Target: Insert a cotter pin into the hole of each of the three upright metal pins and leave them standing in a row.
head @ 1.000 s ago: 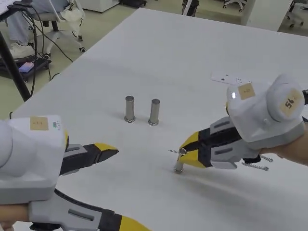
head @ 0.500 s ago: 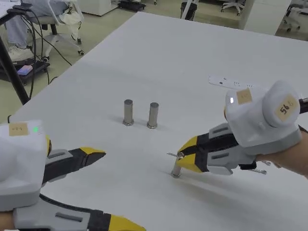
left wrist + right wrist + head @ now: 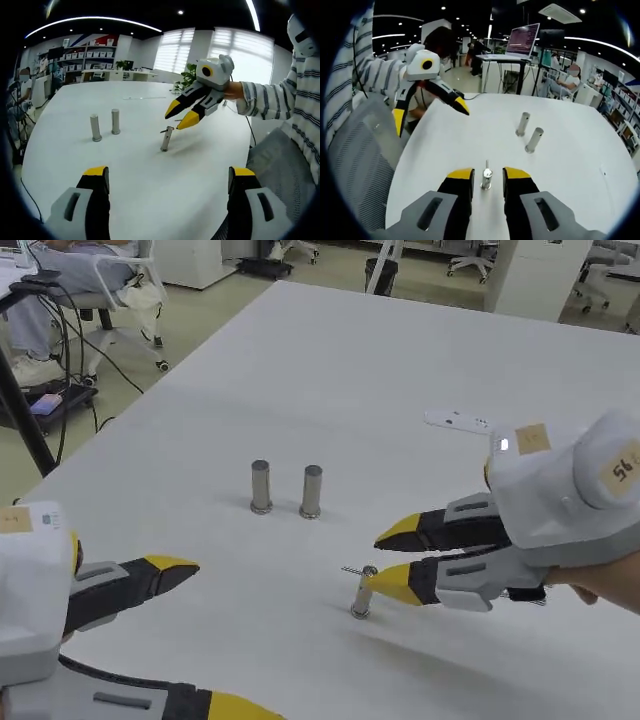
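Right gripper view tells me most: my right claw (image 3: pixel 487 175) is parted, its two yellow tips flanking the nearest upright metal pin (image 3: pixel 486 181) with a small gap on each side, gripping nothing. A cotter pin (image 3: pixel 486 165) sits through the hole near that pin's head, its end pointing away from the claw. Ahead of the jaws and off to the right stand the two other metal pins (image 3: pixel 529 131), side by side, with no cotter pin that I can see in them.

From the head view, the right claw (image 3: pixel 382 558) has its lower tip just beside the head of the pinned pin (image 3: pixel 361 595). That pin may lean slightly; I cannot be sure. My left claw (image 3: pixel 167 172) is wide open and empty, well back from all three pins.

I judge this the letting-go of the first fitted pin. To do it well I would draw the right claw straight back along its own line, jaws wide, so that neither tip catches the cotter pin or tips the pin. This pin stands apart from the pair beyond the claw, so the row is not yet made.
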`<state>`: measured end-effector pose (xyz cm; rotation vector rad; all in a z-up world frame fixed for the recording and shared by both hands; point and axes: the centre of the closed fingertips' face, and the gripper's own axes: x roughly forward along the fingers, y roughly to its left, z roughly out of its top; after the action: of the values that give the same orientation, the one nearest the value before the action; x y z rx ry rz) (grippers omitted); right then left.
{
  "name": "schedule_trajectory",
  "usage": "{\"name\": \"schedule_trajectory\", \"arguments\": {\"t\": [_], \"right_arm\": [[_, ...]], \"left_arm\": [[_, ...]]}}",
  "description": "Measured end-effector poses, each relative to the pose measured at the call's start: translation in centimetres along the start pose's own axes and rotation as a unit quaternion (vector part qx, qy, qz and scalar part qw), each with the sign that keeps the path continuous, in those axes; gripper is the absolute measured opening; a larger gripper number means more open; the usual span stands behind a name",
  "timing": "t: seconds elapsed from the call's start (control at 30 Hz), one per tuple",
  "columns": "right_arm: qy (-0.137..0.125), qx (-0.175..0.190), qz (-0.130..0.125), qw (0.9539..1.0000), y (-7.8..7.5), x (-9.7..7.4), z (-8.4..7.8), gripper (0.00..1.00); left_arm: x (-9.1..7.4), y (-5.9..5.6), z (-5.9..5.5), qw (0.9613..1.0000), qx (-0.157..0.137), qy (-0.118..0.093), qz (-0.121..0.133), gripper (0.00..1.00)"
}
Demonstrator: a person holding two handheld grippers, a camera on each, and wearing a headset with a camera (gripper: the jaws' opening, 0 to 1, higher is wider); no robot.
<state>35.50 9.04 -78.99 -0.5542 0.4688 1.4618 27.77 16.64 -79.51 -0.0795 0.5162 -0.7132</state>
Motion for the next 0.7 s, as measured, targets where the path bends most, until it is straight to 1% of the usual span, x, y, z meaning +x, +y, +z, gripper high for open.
{"name": "schedule_trajectory", "arguments": {"t": [0.13, 0.2, 0.23, 0.27, 0.3, 0.37, 0.5, 0.7], "right_arm": [[-0.013, 0.019, -0.021, 0.9995, 0.2, -1.4, -0.1, 0.27], [-0.018, 0.035, -0.034, 0.9986, 0.3, -2.1, -0.2, 0.31], [-0.022, 0.037, -0.042, 0.9982, 0.3, -2.5, -0.2, 0.34], [-0.023, 0.04, -0.045, 0.9979, 0.4, -2.8, -0.2, 0.36], [-0.026, 0.054, -0.052, 0.9968, 0.5, -3.3, -0.4, 0.36], [-0.032, 0.062, -0.061, 0.9957, 0.6, -4.0, -0.5, 0.38], [-0.044, 0.087, -0.089, 0.9913, 0.7, -5.9, -0.9, 0.42], [-0.063, 0.125, -0.13, 0.9817, 0.6, -8.4, -1.7, 0.46]], "left_arm": [[-0.1, -0.1, 0.5, 1.0, -0.002, -0.007, 0.002, 0.99], [0.0, -0.2, 0.6, 1.0, -0.003, -0.009, 0.002, 0.99], [0.0, -0.3, 0.5, 1.0, -0.004, -0.008, 0.0, 0.99], [0.0, -0.3, 0.5, 1.0, -0.004, -0.008, -0.001, 0.99], [0.1, -0.4, 0.4, 1.0, -0.005, -0.005, -0.003, 0.99], [0.2, -0.5, 0.1, 1.0, -0.004, 0.0, -0.005, 0.99], [0.1, -0.7, 0.0, 1.0, -0.003, 0.006, -0.007, 0.99], [0.1, -0.7, 0.4, 0.9999, 0.002, 0.007, -0.008, 0.99]]}}
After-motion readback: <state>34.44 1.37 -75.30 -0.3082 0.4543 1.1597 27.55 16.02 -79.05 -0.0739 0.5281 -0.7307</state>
